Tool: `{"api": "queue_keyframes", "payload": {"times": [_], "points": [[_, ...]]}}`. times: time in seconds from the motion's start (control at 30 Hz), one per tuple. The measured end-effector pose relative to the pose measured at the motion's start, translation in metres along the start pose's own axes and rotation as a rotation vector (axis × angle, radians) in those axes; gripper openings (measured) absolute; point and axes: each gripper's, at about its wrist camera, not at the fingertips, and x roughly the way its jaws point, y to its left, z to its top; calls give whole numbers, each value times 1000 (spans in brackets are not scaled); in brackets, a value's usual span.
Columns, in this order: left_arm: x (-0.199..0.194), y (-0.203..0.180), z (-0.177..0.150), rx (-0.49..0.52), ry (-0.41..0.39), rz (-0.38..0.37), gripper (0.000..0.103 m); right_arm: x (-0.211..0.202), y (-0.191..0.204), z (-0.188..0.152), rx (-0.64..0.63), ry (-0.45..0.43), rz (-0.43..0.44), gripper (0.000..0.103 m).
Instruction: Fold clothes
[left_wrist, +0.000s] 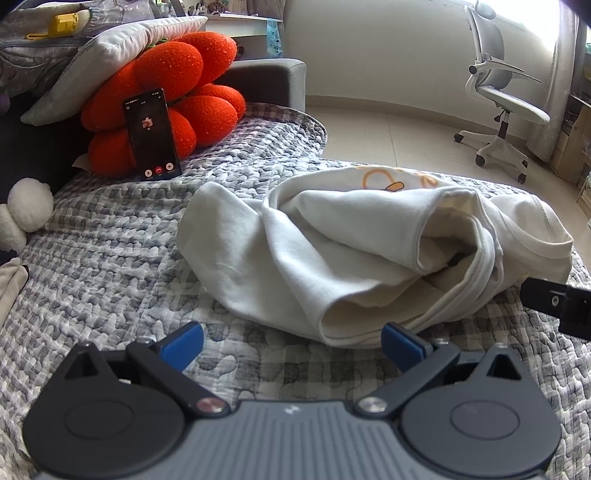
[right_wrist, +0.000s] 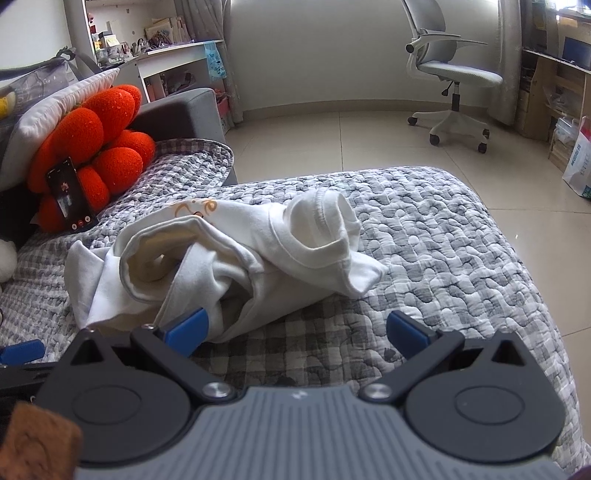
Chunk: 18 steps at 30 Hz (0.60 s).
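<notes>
On the grey-and-white checked quilt (right_wrist: 424, 236), a crumpled cream cotton garment (left_wrist: 332, 251) is lying unfolded. The left gripper (left_wrist: 291, 341) and right gripper (right_wrist: 297, 330) are hovering before it, jaws spread wide and empty. The opening step is seemingly pending: the next move calls for pinching an edge and spreading the cloth flat.

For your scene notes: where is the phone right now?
In both views the phone stands at the left, leaning against the orange cushion on the quilt.

Each gripper (left_wrist: 291, 341) (right_wrist: 297, 332) has a ribbed grey body, black round-hubbed arms, silver screws and blue-tipped jaws.
</notes>
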Motion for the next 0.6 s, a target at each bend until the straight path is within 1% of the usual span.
{"api": "queue_keyframes", "payload": {"times": [0.6], "points": [[3, -4, 1, 14, 1, 20, 103, -4, -8, 3, 30, 7, -3, 103]]}}
